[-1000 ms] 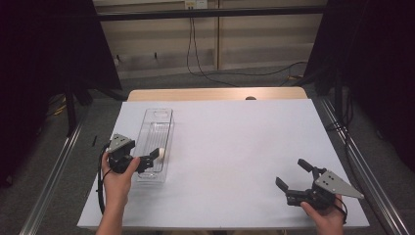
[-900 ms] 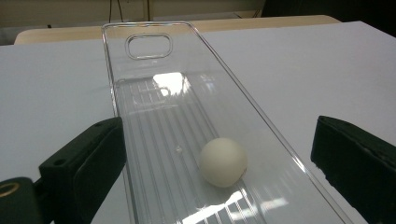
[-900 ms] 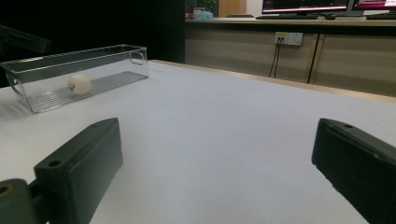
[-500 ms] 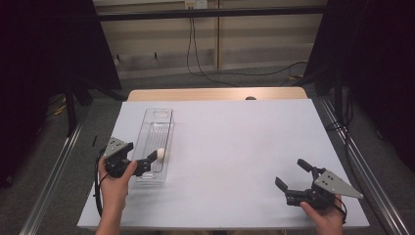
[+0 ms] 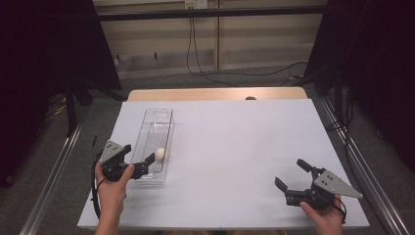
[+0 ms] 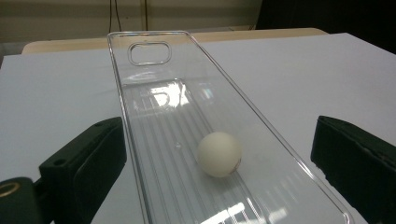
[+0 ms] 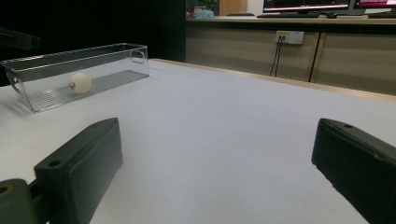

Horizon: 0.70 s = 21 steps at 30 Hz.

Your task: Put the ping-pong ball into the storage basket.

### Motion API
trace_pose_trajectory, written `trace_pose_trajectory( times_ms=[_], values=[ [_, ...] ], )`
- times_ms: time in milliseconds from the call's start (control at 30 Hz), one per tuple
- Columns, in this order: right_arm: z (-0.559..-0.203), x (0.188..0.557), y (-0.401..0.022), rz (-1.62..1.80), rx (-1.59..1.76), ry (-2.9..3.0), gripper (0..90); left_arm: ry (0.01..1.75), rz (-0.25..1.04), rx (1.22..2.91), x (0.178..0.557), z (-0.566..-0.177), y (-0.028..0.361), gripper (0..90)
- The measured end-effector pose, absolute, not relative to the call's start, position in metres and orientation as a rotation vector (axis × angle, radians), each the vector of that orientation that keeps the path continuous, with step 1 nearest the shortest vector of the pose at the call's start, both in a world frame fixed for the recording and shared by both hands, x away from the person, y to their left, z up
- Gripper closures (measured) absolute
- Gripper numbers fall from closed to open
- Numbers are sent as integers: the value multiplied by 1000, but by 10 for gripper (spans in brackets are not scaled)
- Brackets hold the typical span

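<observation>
At the lower left of the high view, the left gripper (image 5: 139, 164) has its jaws wide apart around the near end of the clear box (image 5: 152, 125). A white ball (image 5: 160, 153) sits inside the box. At the lower right, the right gripper (image 5: 292, 175) rests with its jaws apart, holding nothing.

Honestly there's nothing readable here. The white ball (image 6: 219, 153) in the clear tray (image 6: 140, 116) has a tiny reddish mark near its bottom edge, probably a logo, but it's way too small to make out. The monitors (image 7: 327, 4) at the back in the right gripper view glow, text too blurry to read.
</observation>
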State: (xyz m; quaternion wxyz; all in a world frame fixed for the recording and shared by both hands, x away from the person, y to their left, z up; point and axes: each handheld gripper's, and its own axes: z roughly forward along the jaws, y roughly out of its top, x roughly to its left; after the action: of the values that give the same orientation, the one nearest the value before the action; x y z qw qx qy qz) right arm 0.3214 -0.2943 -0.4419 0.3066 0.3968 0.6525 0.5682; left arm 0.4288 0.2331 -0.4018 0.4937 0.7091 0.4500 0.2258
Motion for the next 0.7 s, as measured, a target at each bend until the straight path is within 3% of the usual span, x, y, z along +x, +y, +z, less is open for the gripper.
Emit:
trace_pose_trajectory(
  times_ms=[700],
  values=[
    [-442,322,-295,1499,1049,1731,14,1079,552,1706,419,-409,237,35]
  ],
)
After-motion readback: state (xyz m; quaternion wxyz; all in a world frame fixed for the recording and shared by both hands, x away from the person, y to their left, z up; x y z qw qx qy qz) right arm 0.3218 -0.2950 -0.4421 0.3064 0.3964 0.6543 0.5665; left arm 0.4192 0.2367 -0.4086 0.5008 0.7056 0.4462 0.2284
